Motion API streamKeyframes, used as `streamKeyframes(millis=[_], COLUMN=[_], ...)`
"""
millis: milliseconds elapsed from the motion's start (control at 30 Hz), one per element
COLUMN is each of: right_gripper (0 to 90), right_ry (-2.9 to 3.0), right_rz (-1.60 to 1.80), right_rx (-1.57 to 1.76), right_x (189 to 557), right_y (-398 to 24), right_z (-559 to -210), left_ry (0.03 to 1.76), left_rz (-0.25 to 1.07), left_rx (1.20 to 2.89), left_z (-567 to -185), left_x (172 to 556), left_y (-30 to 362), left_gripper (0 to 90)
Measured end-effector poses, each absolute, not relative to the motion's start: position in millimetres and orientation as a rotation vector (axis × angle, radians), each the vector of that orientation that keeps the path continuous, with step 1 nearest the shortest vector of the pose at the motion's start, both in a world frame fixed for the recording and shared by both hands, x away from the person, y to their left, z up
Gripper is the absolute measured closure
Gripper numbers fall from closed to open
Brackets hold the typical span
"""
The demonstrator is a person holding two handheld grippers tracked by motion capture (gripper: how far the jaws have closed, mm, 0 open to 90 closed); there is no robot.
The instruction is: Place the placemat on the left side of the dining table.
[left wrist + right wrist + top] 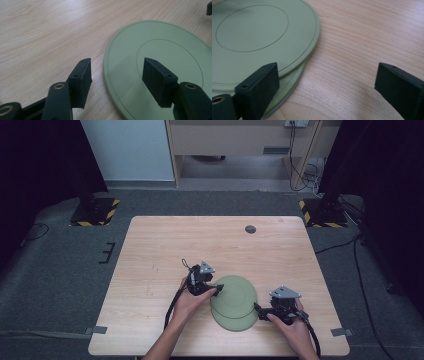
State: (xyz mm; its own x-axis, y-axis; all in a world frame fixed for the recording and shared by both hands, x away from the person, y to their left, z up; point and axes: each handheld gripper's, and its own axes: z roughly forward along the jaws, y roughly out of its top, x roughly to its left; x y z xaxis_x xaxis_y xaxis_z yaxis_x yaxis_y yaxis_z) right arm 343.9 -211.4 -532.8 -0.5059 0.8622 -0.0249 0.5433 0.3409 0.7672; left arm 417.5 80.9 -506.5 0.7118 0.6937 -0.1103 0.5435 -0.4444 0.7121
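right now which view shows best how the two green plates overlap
The high view: both green plates lie whole, the upper one offset over the lower. The right gripper view shows one stepped edge of the pair up close. The left gripper view shows the top plate, no overlap.

No writing, label, brand or number can be read in any view. The nearest things to signs are the yellow-and-black hazard stripes on the two stand bases (94, 211) on the floor beyond the worktop, which carry no words. The green plates (234, 301) bear only plain engraved rings, no lettering. The worktop (165, 250) shows bare wood grain and a small round grey cap (250, 229) without markings. The wall socket (297, 123) at the top is too small and cropped to read.
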Motion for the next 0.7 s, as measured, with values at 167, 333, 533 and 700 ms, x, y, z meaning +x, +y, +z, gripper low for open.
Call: streamKeyframes(millis=[167,333,533,700], right_gripper=[6.6,6.3,6.3,6.3], right_ry=[2.201,2.224,2.239,2.257], right_rz=[1.035,1.04,1.048,1.055], right_rx=[1.216,1.196,1.188,1.176], right_x=[340,338,337,337], right_y=[-209,-206,-204,-204], right_z=[-530,-531,-531,-531], left_ry=[0.944,0.946,0.964,0.996], left_rz=[0.216,0.178,0.158,0.109], left_rx=[2.182,2.191,2.201,2.175], left_z=[-510,-512,-515,-517], left_x=[422,425,427,429], left_y=[79,76,74,76], left_gripper=[40.5,41.2,41.3,41.0])
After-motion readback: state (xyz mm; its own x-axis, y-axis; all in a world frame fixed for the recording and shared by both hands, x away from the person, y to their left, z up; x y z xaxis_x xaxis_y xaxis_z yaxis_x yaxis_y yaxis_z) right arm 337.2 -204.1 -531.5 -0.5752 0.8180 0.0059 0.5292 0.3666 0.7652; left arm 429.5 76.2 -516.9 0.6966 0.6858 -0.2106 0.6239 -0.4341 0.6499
